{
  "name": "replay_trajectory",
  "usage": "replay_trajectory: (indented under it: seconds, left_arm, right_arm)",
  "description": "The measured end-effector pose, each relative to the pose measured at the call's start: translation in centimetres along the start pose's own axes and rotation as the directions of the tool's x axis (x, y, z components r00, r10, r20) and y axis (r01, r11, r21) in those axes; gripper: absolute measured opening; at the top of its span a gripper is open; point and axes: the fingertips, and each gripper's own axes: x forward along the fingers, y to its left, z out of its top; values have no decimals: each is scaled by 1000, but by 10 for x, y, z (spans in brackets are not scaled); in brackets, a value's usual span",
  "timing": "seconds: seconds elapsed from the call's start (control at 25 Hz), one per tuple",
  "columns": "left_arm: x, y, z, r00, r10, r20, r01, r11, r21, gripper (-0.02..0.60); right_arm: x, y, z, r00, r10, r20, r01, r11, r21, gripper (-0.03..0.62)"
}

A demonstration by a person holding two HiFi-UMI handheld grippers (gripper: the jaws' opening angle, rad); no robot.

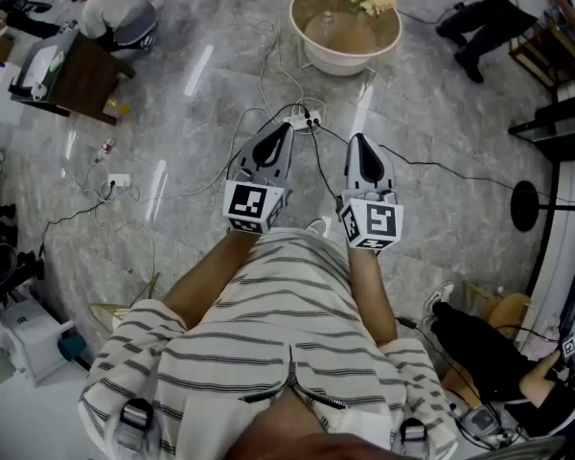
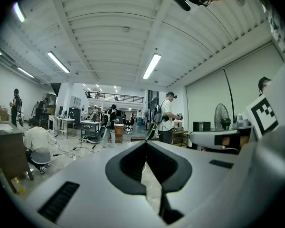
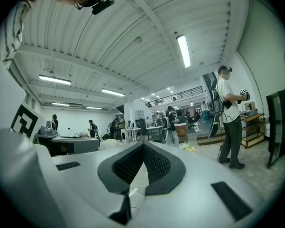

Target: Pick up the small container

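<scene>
Nothing of the pick-up is done yet as far as I can see. My left gripper [image 1: 286, 126] and my right gripper [image 1: 356, 138] are both empty, and no small container shows clearly in any view. That leaves finding it, reaching it, opening the jaws around it and lifting it.

Below me is grey marble floor [image 1: 441, 113] with loose cables and a white power strip [image 1: 303, 119] just past the gripper tips. Further ahead stands a round white tub [image 1: 337, 64] with a brown inside and some pale, yellowish bits at its far edge. I cannot tell what those bits are, or whether the container is among them.

Both sets of jaws are closed. In each gripper view the 2 dark pads meet at the tips, leaving only the hollow behind them, with nothing caught there.

I hold both grippers out in front of my striped shirt [image 1: 268, 333], side by side and near each other. They point roughly level and away from me, well above the floor, with their marker cubes [image 1: 254, 206] facing up toward my head. I judge this a waiting or carrying pose, not a reach.
</scene>
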Motion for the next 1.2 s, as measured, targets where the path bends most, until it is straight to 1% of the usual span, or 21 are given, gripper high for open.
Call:
replay_trajectory:
  seconds: [0.16,0.32,0.48,0.64,0.76,0.92,1.04,1.2]
  left_arm:
    - [7,-19,-4,1000,10,7,-10,1000,7,-2]
    - [9,-36,-16,1000,16,-23,-15,1000,14,-2]
    - [10,-41,-21,999,26,-37,-26,1000,10,-2]
    - [19,-43,-28,999,16,-44,-16,1000,8,-2]
    - [29,-38,-33,999,14,-46,-13,1000,10,-2]
    - [51,-28,-38,999,9,-53,-10,1000,-19,-2]
    - [77,-14,-44,998,-8,-69,5,999,-47,-2]
    - [122,17,-43,997,-30,-71,26,998,-54,-2]
  right_arm:
    - [-5,-12,1,1000,29,9,-28,1000,-14,6]
    - [-13,-23,2,998,59,32,-60,998,22,5]
    - [-17,-27,-2,997,69,24,-70,997,26,5]
    - [-11,-30,-7,996,85,17,-85,996,35,5]
    - [-1,-31,-10,995,95,15,-95,995,25,5]
    - [18,-40,-12,996,85,1,-85,996,12,3]
    - [47,-51,-12,998,62,-21,-62,998,11,3]
    - [101,-63,-15,999,40,-35,-40,999,5,3]
